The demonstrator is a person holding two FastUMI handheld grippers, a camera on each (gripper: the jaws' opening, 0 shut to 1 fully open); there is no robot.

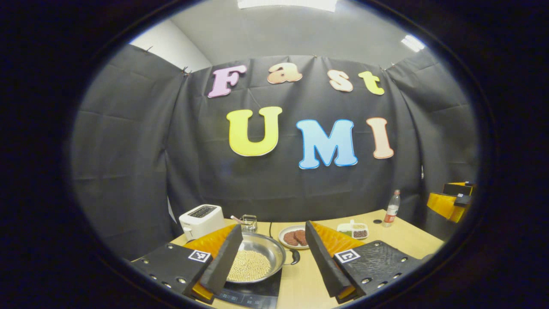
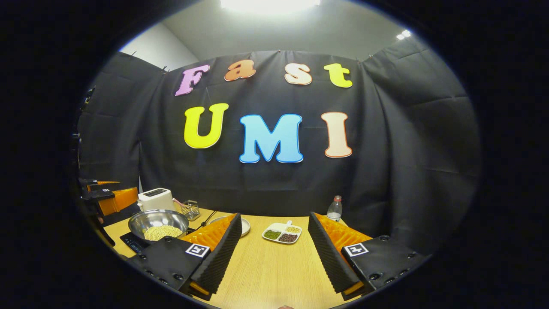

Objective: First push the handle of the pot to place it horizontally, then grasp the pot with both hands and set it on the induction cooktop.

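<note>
Left gripper view looks over the wooden desk [image 1: 386, 240], and the left gripper [image 1: 274, 262] has its two fingers wide apart, holding nothing. Between and behind them the steel pot [image 1: 257, 257] sits on the black induction cooktop [image 1: 253, 294], full of small pale beans, with its dark handle [image 1: 294, 256] pointing to the right. Behind the pot stand a white toaster [image 1: 201, 220], a small glass holder [image 1: 248, 223], a plate with brown patties [image 1: 294, 237], a divided dish of beans [image 1: 354, 230] and a bottle [image 1: 391, 209]. The other gripper shows at the far right edge.

From the right gripper view, the right gripper [image 2: 274, 262] also stands open over bare desk, gripping nothing. The pot [image 2: 158, 224] on the cooktop [image 2: 133, 242] lies well to its left, near the toaster [image 2: 155, 198].
</note>
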